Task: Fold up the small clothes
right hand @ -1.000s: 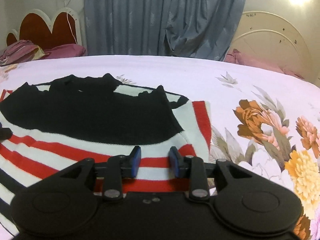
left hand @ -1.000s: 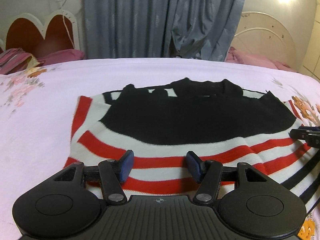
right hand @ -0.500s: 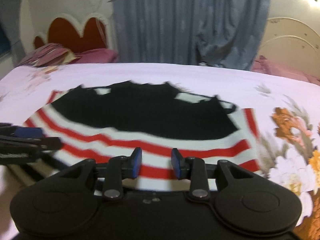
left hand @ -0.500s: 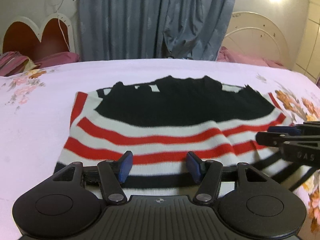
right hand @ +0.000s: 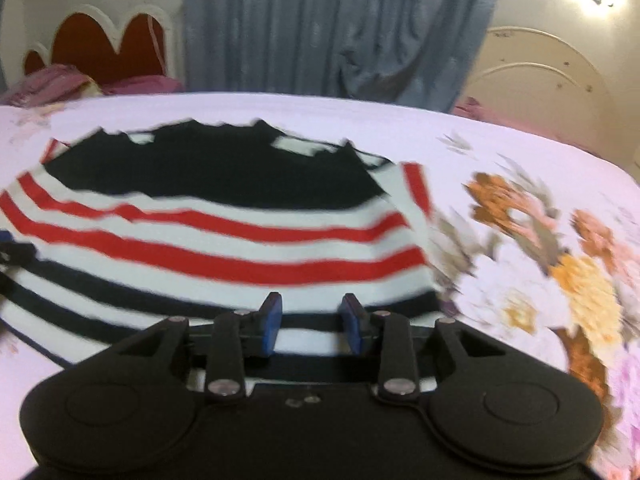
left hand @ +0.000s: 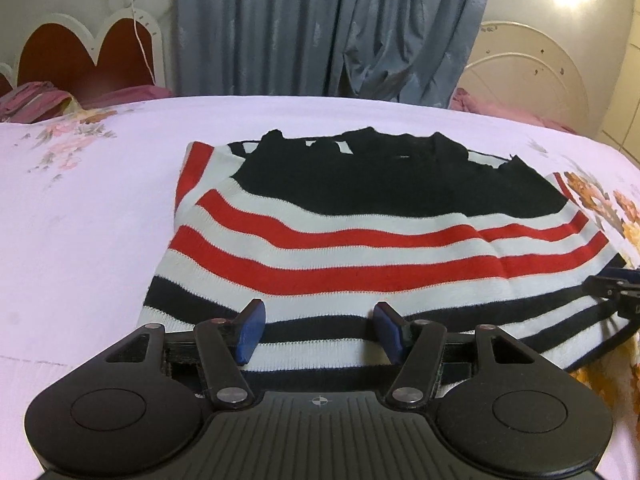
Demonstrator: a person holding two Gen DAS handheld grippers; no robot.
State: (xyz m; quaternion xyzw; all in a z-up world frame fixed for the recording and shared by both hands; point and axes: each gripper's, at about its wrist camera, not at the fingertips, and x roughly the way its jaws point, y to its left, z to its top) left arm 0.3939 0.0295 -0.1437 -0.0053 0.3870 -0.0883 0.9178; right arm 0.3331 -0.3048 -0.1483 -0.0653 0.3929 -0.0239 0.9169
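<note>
A small knit sweater point(left hand: 360, 248) with a black top part and red, white and dark stripes lies flat on the bed, sleeves folded in. It also shows in the right wrist view point(right hand: 224, 240), blurred. My left gripper point(left hand: 318, 334) is open and empty over the sweater's near hem, left of middle. My right gripper point(right hand: 311, 326) is open and empty over the near hem toward the sweater's right side. The right gripper's tips point(left hand: 612, 292) show at the right edge of the left wrist view.
The bed point(left hand: 88, 240) has a pale pink sheet with orange flower prints point(right hand: 560, 272) at the right. Pink pillows point(left hand: 36, 106) and a red heart-shaped headboard point(left hand: 84, 60) stand at the far left. Grey curtains point(left hand: 320, 28) hang behind.
Both grippers have drawn back toward the sweater's near hem, so the dark bottom stripes show. The right wrist view has swung and is blurred. Both stay open and empty.
</note>
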